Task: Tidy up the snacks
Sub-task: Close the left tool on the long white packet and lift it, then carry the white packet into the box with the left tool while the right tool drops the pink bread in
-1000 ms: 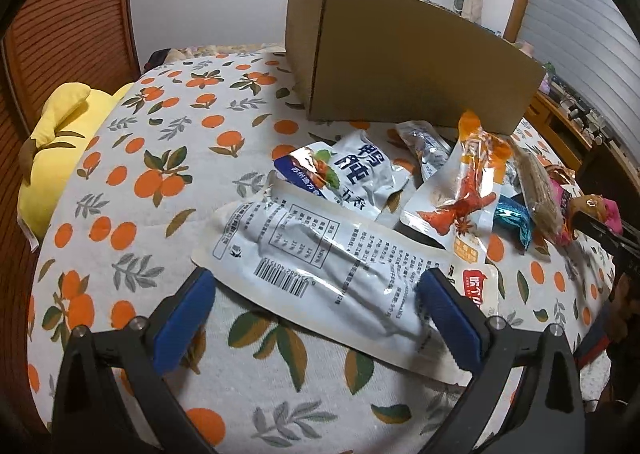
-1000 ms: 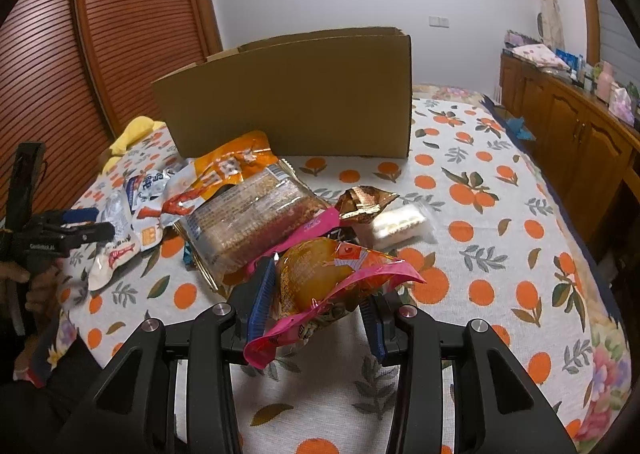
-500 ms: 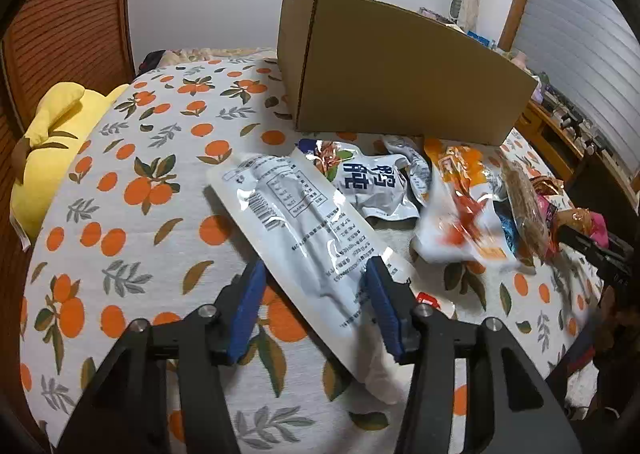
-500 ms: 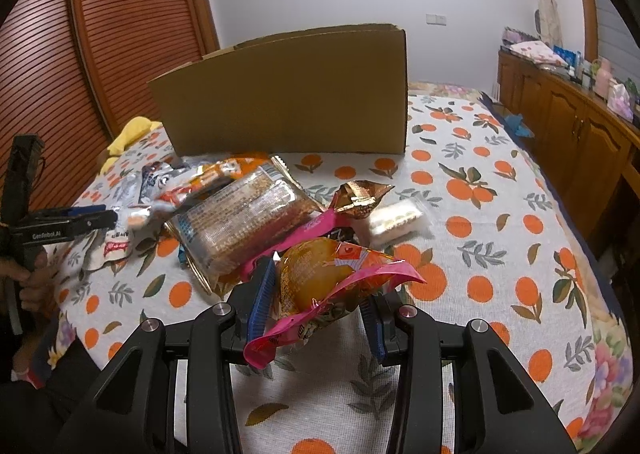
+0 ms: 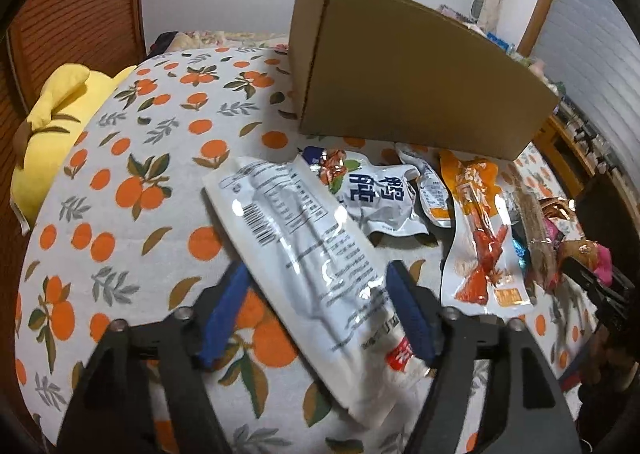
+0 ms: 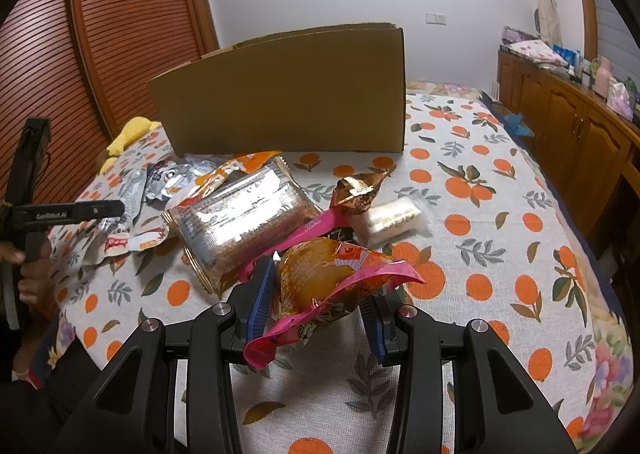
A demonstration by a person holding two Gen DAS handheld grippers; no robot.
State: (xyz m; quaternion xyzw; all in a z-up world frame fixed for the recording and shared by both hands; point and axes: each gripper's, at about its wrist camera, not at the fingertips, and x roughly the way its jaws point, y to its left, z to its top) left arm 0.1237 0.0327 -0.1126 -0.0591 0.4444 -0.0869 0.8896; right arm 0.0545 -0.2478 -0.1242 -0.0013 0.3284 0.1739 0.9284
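Note:
A long white snack packet [image 5: 304,242] lies lengthwise between the jaws of my left gripper [image 5: 316,314]. The jaws are opening; the left pad stands clear of the packet and the right pad is close to its edge. My right gripper [image 6: 318,314] is shut on a pink and orange snack packet [image 6: 320,278], held just above the cover. More snacks lie in a heap: a blue and white packet [image 5: 376,198], an orange packet [image 5: 480,230], a brown cake packet [image 6: 240,222], a gold wrapper [image 6: 358,192]. A tall cardboard box [image 5: 400,82] stands behind them.
Everything rests on a bed cover with an orange-fruit print [image 5: 120,194]. A yellow plush toy [image 5: 52,126] lies at its left edge. Wooden slatted doors stand on the left and a wooden cabinet [image 6: 560,114] runs along the right. A person's hand [image 6: 28,266] holds the left gripper.
The left jaws narrowed around the white packet, which turned from crosswise to lengthwise, then widened again. The orange packet shifted a little. The right gripper and its packet stayed put.

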